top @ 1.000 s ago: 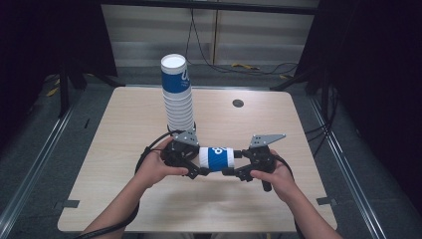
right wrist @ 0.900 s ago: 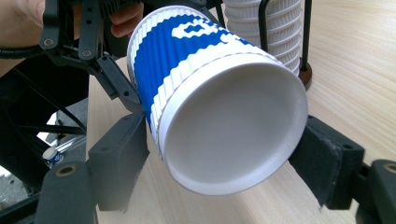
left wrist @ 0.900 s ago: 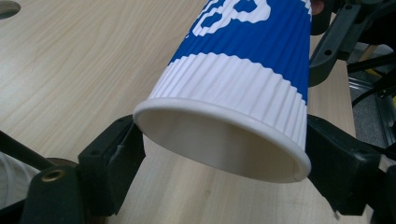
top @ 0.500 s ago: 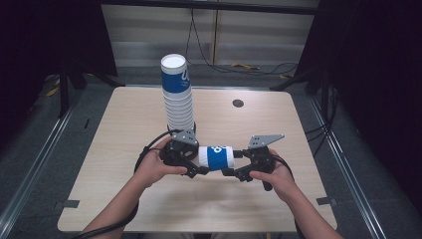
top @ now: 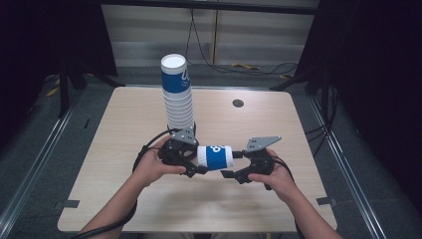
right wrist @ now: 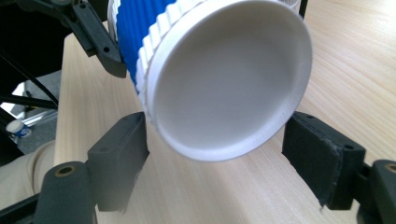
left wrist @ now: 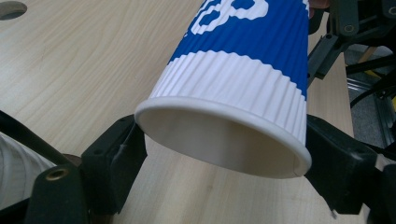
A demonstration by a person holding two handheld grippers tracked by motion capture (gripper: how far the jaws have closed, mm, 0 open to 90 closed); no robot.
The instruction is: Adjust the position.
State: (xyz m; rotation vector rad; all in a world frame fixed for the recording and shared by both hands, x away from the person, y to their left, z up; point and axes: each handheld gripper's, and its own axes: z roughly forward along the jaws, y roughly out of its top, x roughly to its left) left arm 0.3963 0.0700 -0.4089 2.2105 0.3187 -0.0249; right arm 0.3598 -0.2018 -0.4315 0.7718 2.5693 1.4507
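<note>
Two hand-held grippers on one cup, both over the near middle of the tabletop [top: 124,114].

Cup [top: 215,156]: blue and white ribbed paper cup, lying sideways in the air between the two grippers, clear of the wood. Open rim faces the left hand-held gripper [top: 195,163], closed base faces the right hand-held gripper [top: 230,165].

Left: in the left gripper view the jaws sit either side of the cup [left wrist: 233,93] at the rim end. Both pads meet the rim. Its jaws have just been closing with the cup between them. Reads as clamped on the rim.

Right: in the right gripper view the base of the cup [right wrist: 224,79] sits between the jaws. Left pad touches the base edge. Right pad looks just off it, with a thin sliver of wood showing between. Can't tell if it's really gripping or only cradling.

Stack of cups [top: 177,94]: same kind, upright, nested, standing just behind the left gripper, towards the far side.

Round hole [top: 238,103] in the tabletop, far right of the stack, well apart from the hands.
</note>
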